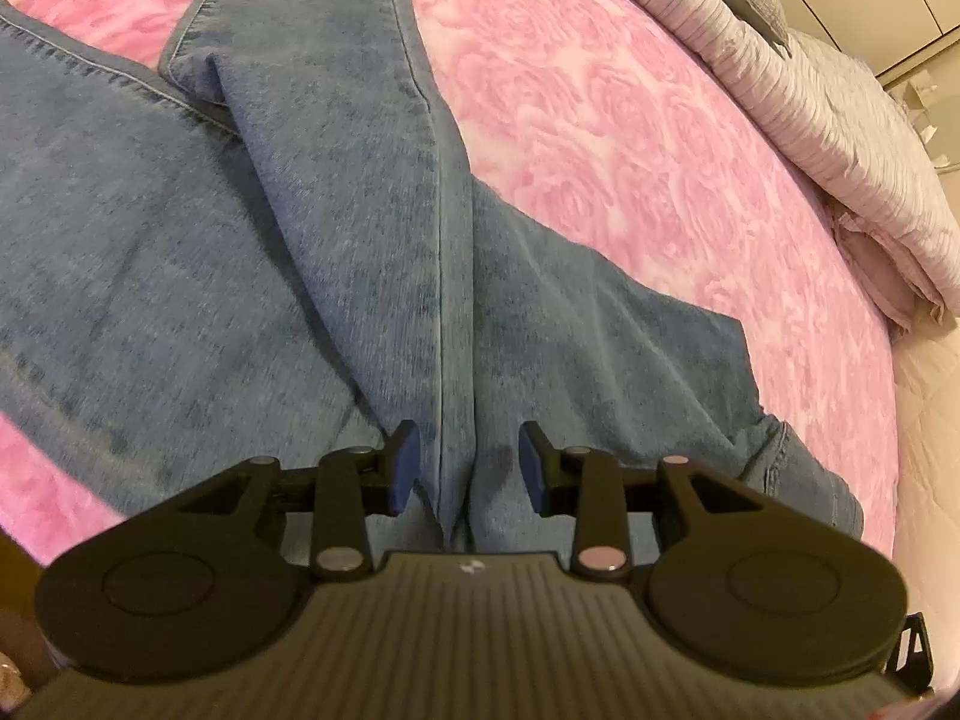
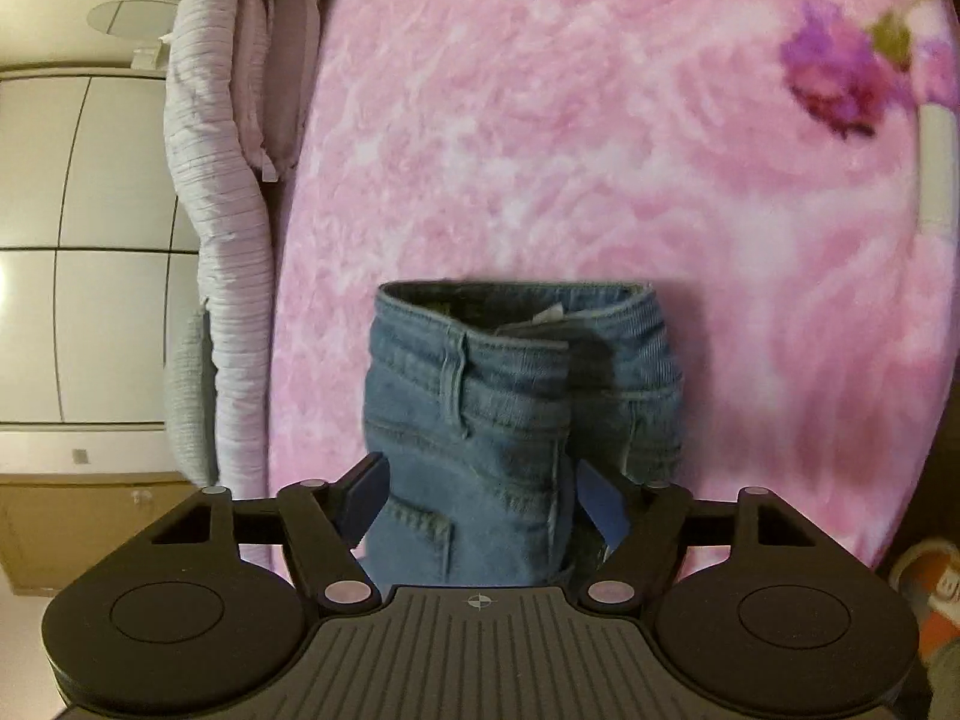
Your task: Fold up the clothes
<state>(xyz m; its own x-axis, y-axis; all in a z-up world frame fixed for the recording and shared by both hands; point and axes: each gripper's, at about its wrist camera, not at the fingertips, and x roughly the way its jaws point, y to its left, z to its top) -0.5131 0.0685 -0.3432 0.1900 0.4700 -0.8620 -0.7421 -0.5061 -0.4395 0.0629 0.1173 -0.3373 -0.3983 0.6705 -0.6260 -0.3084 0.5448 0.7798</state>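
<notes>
While we hold both tools over the bed, the scene reads as follows.

Left tool (image 1: 469, 467): its two blue pads stand apart on either side of a raised fold of denim; whether they pinch the cloth we cannot tell, since a gap shows on each side of the ridge.

Right tool (image 2: 482, 501): its jaws are set wide around the bunched upper part of the jeans; the left pad lies against the cloth, but we cannot tell if the right one presses it, so a firm grip is not certain.

Jeans (image 1: 252, 252): blue denim spread on the bed. From the left tool, one leg runs straight ahead and away, its hem far forward and to the left; it crosses over a broader stretch of denim that extends to the left. More denim trails off to the right of the tool.

Waistband (image 2: 516, 324): just ahead of the right tool, open toward the far side, with a belt loop (image 2: 459, 372) left of centre and a back pocket (image 2: 420, 531) close to the left pad.

Blanket (image 2: 570, 138): pink, rose-patterned, covering the bed beneath the jeans and stretching far ahead of both tools.

Pillows (image 2: 210, 192): pale lilac, ribbed, stacked along the bed's edge, to the left of the right tool.

Wardrobe (image 2: 78, 240): pale panelled doors beyond the pillows, far left.
</notes>
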